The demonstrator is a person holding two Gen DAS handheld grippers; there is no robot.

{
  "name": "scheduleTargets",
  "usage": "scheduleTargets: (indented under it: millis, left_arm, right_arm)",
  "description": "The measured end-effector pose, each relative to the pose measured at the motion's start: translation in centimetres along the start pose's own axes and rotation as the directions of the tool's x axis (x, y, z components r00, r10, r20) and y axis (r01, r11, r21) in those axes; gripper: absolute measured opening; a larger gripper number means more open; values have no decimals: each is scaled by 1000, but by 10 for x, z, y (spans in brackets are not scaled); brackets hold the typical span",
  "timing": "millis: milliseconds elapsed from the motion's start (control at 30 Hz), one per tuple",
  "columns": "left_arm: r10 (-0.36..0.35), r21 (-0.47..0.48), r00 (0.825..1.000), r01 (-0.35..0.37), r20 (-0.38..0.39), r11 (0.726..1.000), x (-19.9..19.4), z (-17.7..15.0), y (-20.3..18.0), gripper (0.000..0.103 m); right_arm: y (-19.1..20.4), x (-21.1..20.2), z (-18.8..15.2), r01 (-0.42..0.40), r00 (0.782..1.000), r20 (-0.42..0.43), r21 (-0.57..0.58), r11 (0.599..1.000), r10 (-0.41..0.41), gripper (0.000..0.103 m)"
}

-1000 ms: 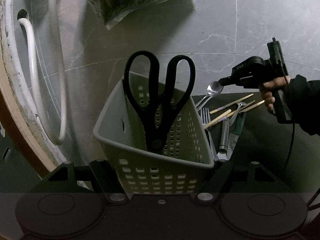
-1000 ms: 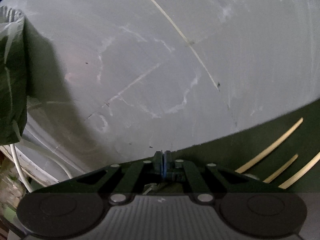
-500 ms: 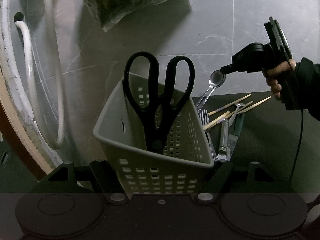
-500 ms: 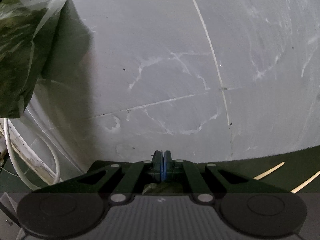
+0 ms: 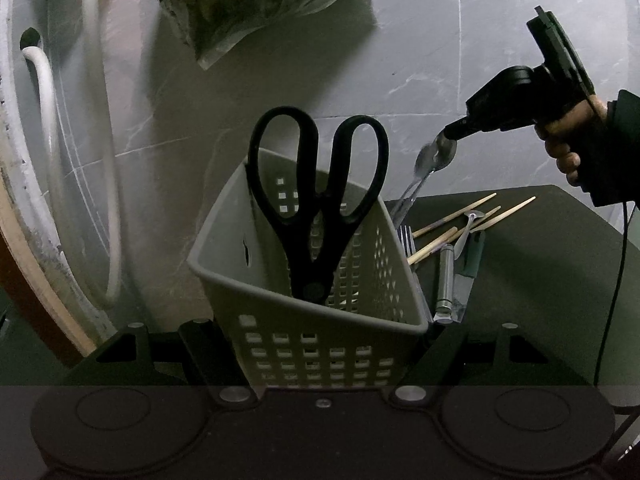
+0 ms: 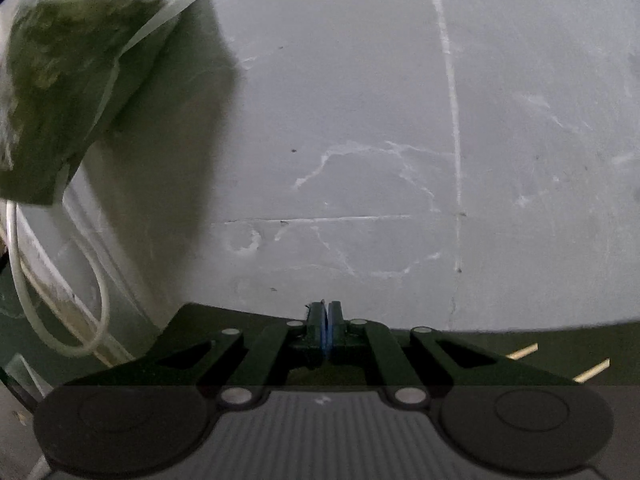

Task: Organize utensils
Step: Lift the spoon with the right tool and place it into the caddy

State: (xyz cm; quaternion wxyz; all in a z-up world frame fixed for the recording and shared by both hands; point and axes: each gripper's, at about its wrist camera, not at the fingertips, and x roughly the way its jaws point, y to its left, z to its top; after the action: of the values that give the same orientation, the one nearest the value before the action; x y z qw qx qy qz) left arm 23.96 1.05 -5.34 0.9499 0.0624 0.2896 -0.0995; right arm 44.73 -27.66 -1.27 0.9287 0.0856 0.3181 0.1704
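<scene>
Since a second ago we are seeing the spoons (image 5: 434, 156) rising off the dark mat (image 5: 540, 264) beside the basket. At left, our left gripper (image 5: 320, 344) is clamping the grey slotted basket (image 5: 312, 320), scissors (image 5: 318, 200) standing inside. At right, our right gripper (image 5: 454, 134) is pinching the spoon bowls, jaws nearly closed, handles dangling. We are judging them light, stiff, slippery steel, likely to swivel; gripping nearer the neck seems safer. Chopsticks (image 5: 452, 216) and a fork (image 5: 406, 236) are lying on the mat.
</scene>
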Motion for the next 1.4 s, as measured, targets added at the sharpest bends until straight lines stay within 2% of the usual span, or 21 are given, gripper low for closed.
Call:
scheduleTargets:
  millis: [233, 467, 633, 800, 900, 1033, 1267, 1400]
  left_arm:
    - [-15, 0, 1000, 15, 9, 1000, 0, -1, 4, 77]
    - [-22, 1, 1000, 22, 14, 1000, 0, -2, 5, 77]
    - [-26, 3, 999, 26, 19, 1000, 0, -4, 6, 77]
    - [-27, 4, 999, 27, 19, 1000, 0, -4, 5, 77]
    - [-26, 3, 999, 26, 19, 1000, 0, -4, 5, 77]
    - [-26, 2, 999, 26, 19, 1000, 0, -4, 5, 77]
    - [-26, 3, 999, 26, 21, 1000, 0, -3, 5, 77]
    - [-27, 3, 999, 27, 21, 1000, 0, -4, 5, 77]
  right_arm:
    - [2, -12, -1, 24, 1000, 4, 4, 1000, -24, 0]
    - [16, -48, 8, 26, 996, 91, -25, 999, -24, 0]
    - [38, -101, 24, -51, 980, 188, -58, 997, 61, 0]
    - [73, -148, 38, -179, 947, 242, -148, 973, 211, 0]
    - [98, -158, 39, -224, 933, 228, -232, 947, 277, 1]
    - [132, -157, 27, -256, 930, 165, -355, 899, 330, 1]
    - [177, -128, -12, -257, 940, 47, -556, 791, 339, 1]
    - [189, -122, -30, -277, 939, 2, -588, 760, 344, 1]
